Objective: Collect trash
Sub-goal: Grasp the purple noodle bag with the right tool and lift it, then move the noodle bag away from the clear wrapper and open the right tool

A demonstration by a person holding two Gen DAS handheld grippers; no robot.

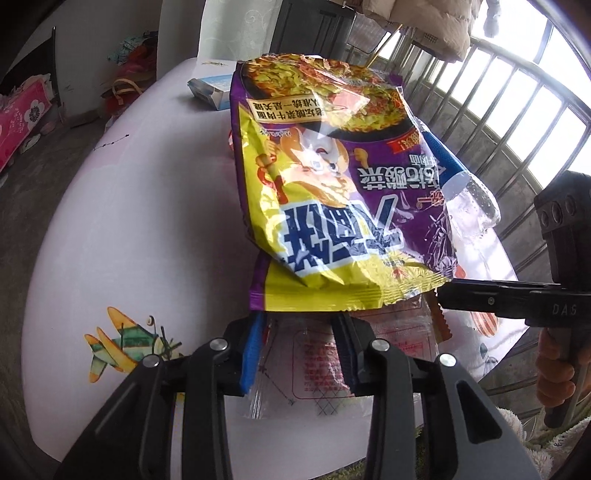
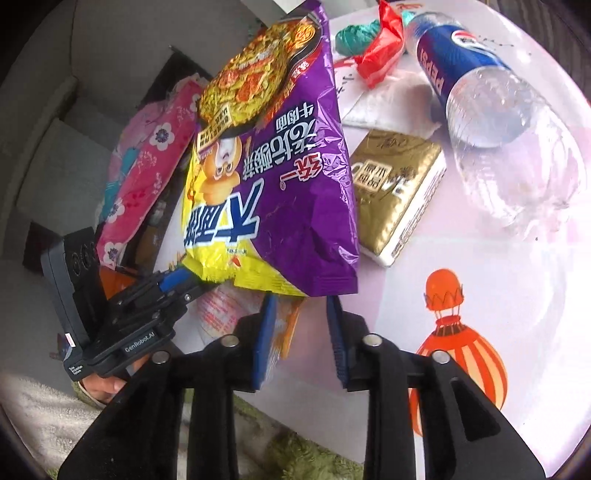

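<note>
Right wrist view: bottle (image 2: 476, 70) label reads "PEPSI", left gripper (image 2: 177, 286) "GenRobot.AI".

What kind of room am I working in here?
Most likely a lived-in room at home. A white table printed with cartoons is littered with a noodle packet, a Pepsi bottle and a gold box; barred windows and hanging laundry sit behind.

Noodle bag (image 2: 273, 166) is glossy crinkled foil-plastic – bottle (image 2: 491, 107) at its 2 o'clock is clear smooth plastic, gold box (image 2: 397, 192) shiny card, table (image 2: 480, 258) smooth matt.
</note>
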